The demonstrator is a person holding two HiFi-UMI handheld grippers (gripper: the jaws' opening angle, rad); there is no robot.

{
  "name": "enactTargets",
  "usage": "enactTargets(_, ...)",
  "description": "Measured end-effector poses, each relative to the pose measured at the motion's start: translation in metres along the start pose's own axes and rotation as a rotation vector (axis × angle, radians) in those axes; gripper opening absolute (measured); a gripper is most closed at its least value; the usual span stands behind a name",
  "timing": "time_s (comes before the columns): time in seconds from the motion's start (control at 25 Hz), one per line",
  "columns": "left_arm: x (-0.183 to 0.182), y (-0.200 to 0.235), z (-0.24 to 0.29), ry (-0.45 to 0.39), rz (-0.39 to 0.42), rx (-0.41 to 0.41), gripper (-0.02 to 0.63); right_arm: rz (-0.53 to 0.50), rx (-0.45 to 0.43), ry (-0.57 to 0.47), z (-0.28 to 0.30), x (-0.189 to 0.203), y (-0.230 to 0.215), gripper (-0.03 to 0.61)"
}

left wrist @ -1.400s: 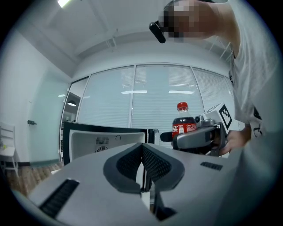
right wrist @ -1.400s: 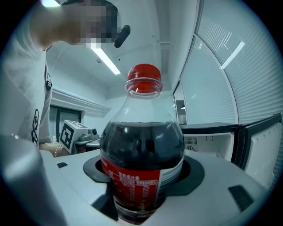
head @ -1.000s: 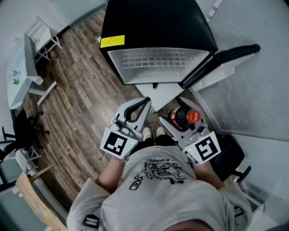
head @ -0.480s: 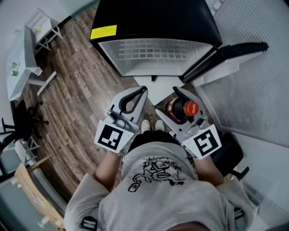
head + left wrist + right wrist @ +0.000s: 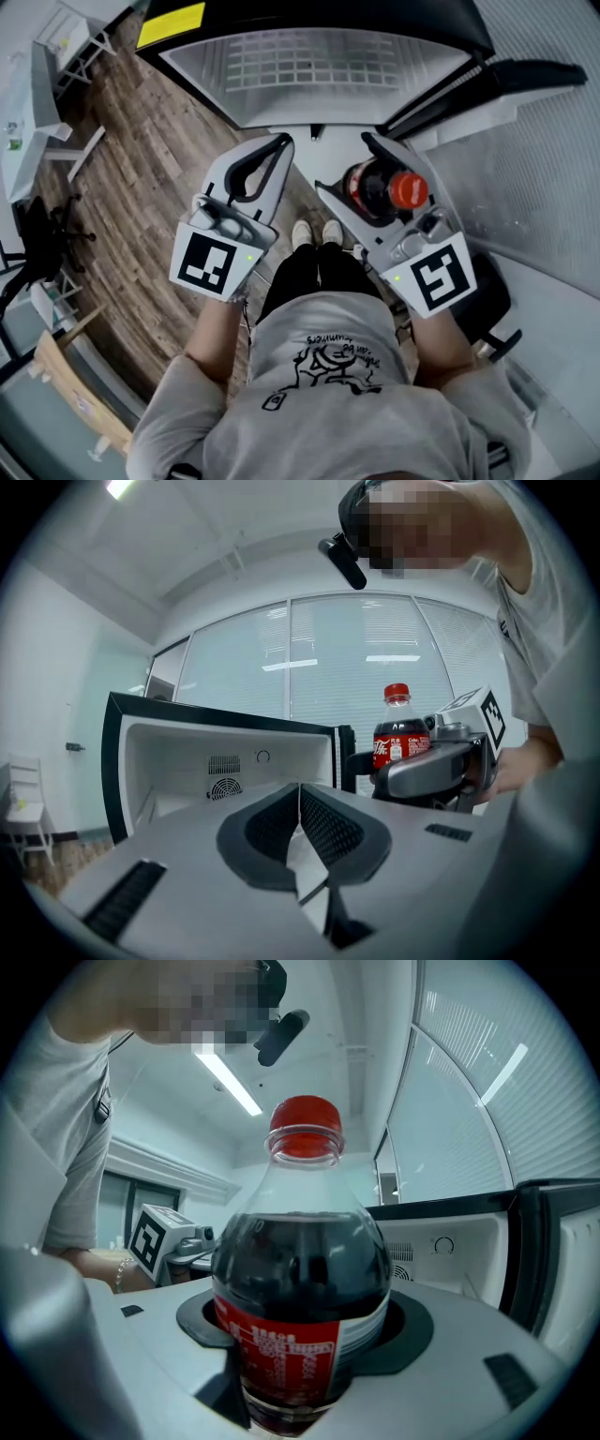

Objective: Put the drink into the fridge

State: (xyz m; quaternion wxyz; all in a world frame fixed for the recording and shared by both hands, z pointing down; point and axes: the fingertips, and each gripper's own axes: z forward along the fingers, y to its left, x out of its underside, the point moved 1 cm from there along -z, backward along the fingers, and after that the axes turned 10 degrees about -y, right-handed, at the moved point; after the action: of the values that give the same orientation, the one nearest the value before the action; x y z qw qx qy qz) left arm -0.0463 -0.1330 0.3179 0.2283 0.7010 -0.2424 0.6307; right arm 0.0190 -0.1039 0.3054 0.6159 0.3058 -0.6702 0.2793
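Now, nearest to you, your right gripper (image 5: 345, 166) grips the cola bottle (image 5: 378, 190) by its body, upright, so it can go in standing. Your left gripper (image 5: 284, 142), just beside, is closed and empty. Farther, the small black fridge (image 5: 217, 87) stands open with its door (image 5: 511, 80) swung right.

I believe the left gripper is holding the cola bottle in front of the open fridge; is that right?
Not quite: the right gripper holds the cola bottle in front of the open fridge, as the right gripper view shows; the left gripper is shut on nothing.
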Motion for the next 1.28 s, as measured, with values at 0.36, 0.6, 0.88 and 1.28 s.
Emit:
enactTargets(0.36, 0.033, 0.009, 0.020, 0.014, 0.010, 0.026, 0.003, -0.026, 0.029, 0.021, 0.017, 0.030, -0.028, 0.324)
enactTargets(0.6, 0.044, 0.019, 0.037, 0.008, 0.032, 0.022, 0.003, -0.048, 0.040, 0.017, 0.026, 0.041, -0.047, 0.324)
enactTargets(0.88, 0.055, 0.020, 0.055, -0.008, 0.079, 0.029, 0.003, -0.058, 0.046, 0.012, 0.028, 0.057, -0.066, 0.324)
enactTargets(1.28, 0.077, 0.046, 0.085, 0.005, 0.076, 0.016, 0.003, -0.078, 0.043, 0.017, 0.059, 0.076, -0.106, 0.324)
